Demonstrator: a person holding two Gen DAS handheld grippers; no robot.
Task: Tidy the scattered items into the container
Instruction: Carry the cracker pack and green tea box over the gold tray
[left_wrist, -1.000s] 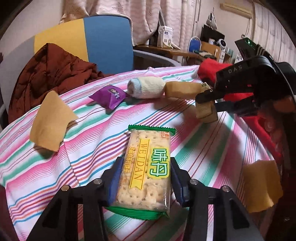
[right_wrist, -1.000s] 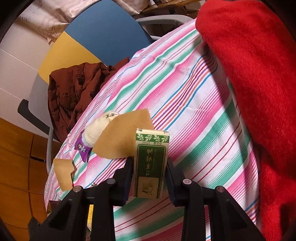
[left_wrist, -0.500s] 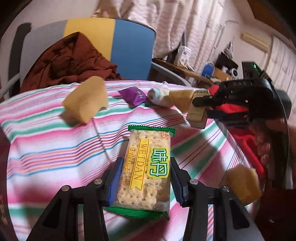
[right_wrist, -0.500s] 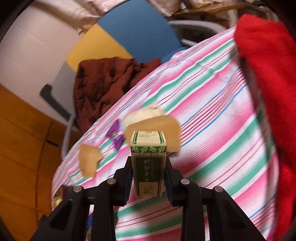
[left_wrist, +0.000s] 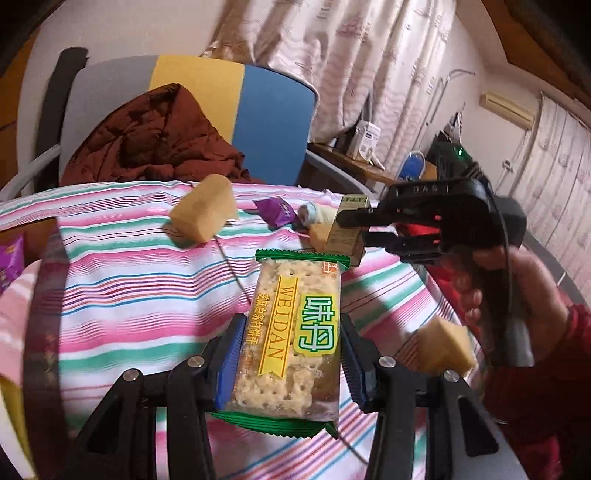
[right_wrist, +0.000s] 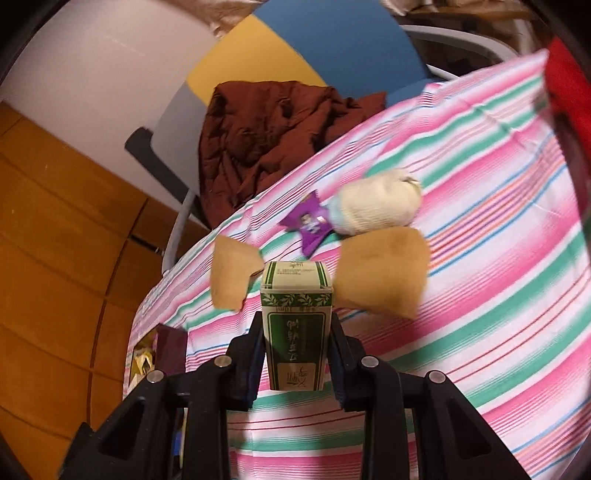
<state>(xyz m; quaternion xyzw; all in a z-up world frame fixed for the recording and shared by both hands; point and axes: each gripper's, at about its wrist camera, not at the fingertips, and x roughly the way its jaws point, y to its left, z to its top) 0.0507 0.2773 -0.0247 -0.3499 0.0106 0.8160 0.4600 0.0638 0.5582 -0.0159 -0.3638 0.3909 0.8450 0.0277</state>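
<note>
While left gripper (left_wrist: 288, 354) pinches green-wrapped cracker packet (left_wrist: 291, 332) and right gripper (right_wrist: 297, 356) clamps green-white carton (right_wrist: 295, 328), purple sachet (right_wrist: 308, 223), rolled cream sock (right_wrist: 376, 205) wait at twelve o'clock; container unseen.

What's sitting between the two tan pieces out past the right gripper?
In the right wrist view, the green-and-white box held in the right gripper fills the gap between the left tan piece and the right tan piece.

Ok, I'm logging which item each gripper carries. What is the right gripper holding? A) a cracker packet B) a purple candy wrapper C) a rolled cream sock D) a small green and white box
D: in the right wrist view the right gripper is clamped on the green and white box, which stands upright between its fingers.
</note>
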